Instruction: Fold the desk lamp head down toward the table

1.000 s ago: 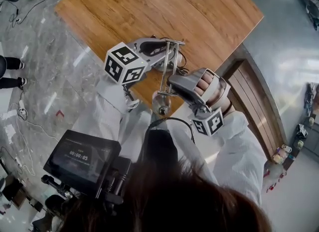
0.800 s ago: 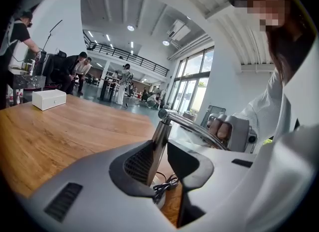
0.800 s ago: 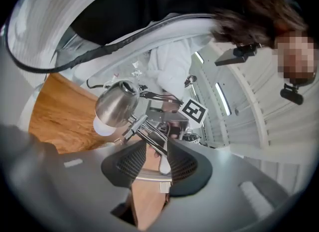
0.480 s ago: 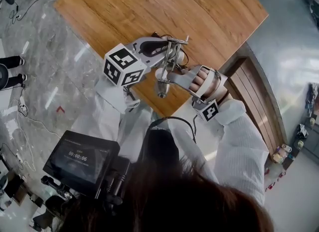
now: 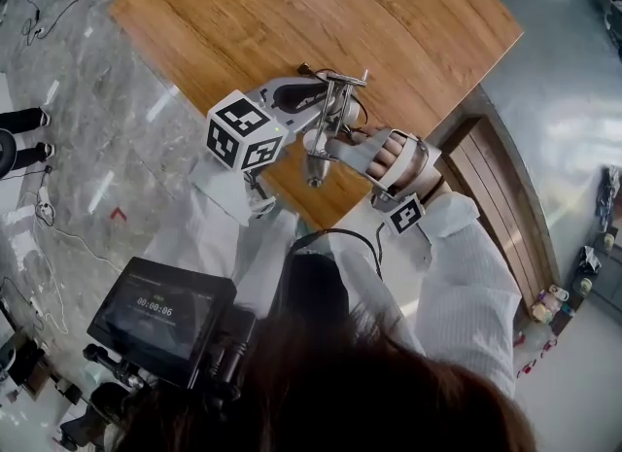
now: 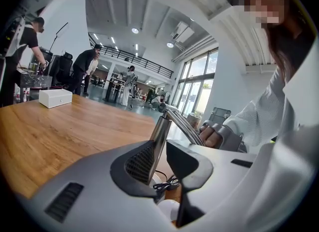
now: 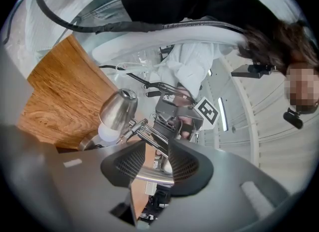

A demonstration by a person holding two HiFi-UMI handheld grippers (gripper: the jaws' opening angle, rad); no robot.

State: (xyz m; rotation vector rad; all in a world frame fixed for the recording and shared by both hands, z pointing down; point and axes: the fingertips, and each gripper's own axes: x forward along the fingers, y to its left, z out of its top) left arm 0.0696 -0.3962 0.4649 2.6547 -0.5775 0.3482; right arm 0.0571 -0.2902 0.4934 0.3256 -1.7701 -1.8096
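A silver desk lamp stands at the near edge of the wooden table (image 5: 389,22). Its upright post (image 6: 160,128) is between the jaws of my left gripper (image 6: 162,148) (image 5: 330,100). These jaws are closing: the post lies against the left pad, with a thin gap to the right pad. My right gripper (image 5: 326,146) (image 7: 157,148) reaches in from the right at the lamp's folding arm. Its jaws are opening, and a silver lamp tube (image 7: 152,177) crosses between the pads. The lamp head (image 5: 313,176) (image 7: 117,110) hangs low near the table edge.
The lamp's black cable (image 6: 167,183) coils at its base. A white box (image 6: 55,98) sits at the table's far end, and people stand beyond it. Marble floor (image 5: 126,120) lies left of the table and a wooden panel (image 5: 496,188) to its right.
My right gripper has rolled and swung the lamp arm over, so the head now sits closer to the table edge. My left gripper has stayed at the post.
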